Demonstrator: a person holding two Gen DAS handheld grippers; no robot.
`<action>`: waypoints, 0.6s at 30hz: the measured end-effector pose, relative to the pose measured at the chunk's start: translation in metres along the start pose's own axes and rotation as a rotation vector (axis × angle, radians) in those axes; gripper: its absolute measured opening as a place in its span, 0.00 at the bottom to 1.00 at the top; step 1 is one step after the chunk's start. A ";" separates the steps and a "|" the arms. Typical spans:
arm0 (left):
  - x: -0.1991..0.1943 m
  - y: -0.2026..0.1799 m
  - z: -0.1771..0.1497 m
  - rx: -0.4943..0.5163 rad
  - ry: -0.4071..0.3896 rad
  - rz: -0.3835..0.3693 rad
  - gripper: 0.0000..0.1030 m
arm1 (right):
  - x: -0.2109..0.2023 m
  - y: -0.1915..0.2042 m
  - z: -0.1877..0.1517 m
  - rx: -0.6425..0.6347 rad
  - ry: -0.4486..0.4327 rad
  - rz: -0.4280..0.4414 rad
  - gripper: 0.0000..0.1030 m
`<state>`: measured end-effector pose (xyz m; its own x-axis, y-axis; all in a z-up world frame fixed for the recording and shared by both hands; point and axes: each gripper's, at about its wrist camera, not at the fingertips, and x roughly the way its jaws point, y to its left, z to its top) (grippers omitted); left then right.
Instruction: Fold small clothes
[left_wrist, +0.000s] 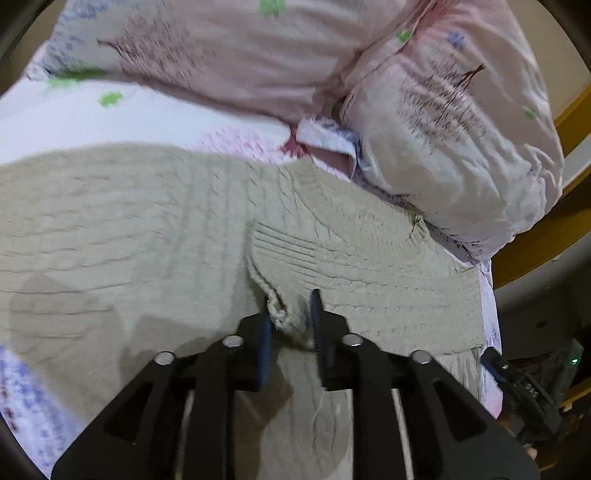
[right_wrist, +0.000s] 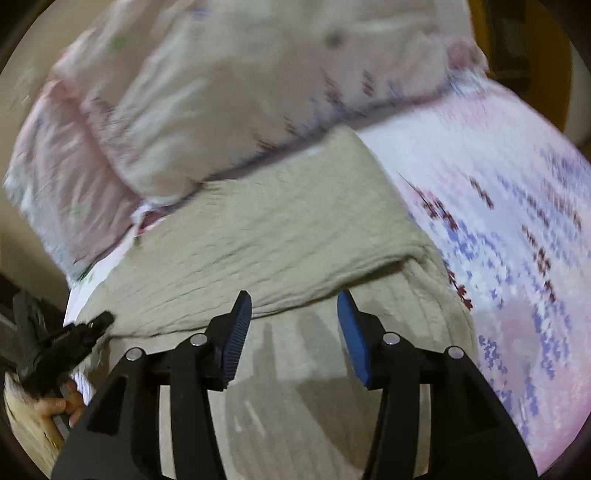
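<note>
Sweater (left_wrist: 129, 229) position: the beige cable-knit garment lies spread across the bed (right_wrist: 517, 206), on a floral sheet, with its far edge touching two pink pillows (left_wrist: 258, 55) at the head. One sleeve cuff (left_wrist: 284, 258) is already turned inward over the body, which suggests the fold is partly done, probably at the sleeve stage.

Left gripper (left_wrist: 290, 314): the jaws stand a little apart, with the ribbed end of the cuff lying between them. The pads do not appear to press on the knit, though blur makes this uncertain. The cuff sits near the garment's centre line, likely because that is where a sleeve belongs before the body is doubled over.

Right gripper (right_wrist: 295, 314): the jaws are clearly apart and hold nothing. They hover just over a raised fold line (right_wrist: 314, 280) running across the sweater, a sensible place to take hold for the next turn.

A hand (right_wrist: 59, 406) gripping the left tool is visible at the lower left of the right wrist view. Knit fabric is soft and springs back, so a fold laid flat may need pressing to stay.
</note>
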<state>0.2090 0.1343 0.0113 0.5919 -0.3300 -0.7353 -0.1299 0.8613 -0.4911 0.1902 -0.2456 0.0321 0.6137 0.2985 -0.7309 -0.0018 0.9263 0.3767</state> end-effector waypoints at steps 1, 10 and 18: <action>-0.007 0.002 -0.001 0.000 -0.013 -0.006 0.39 | 0.001 0.008 0.002 -0.026 0.001 0.018 0.49; -0.116 0.079 -0.026 -0.102 -0.201 0.079 0.72 | 0.069 0.055 0.004 -0.170 0.146 -0.002 0.56; -0.148 0.189 -0.038 -0.459 -0.269 0.142 0.69 | 0.051 0.060 -0.006 -0.160 0.147 0.088 0.63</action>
<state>0.0664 0.3316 0.0097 0.7180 -0.0610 -0.6933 -0.5212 0.6131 -0.5937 0.2161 -0.1735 0.0142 0.4838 0.3993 -0.7788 -0.1823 0.9163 0.3566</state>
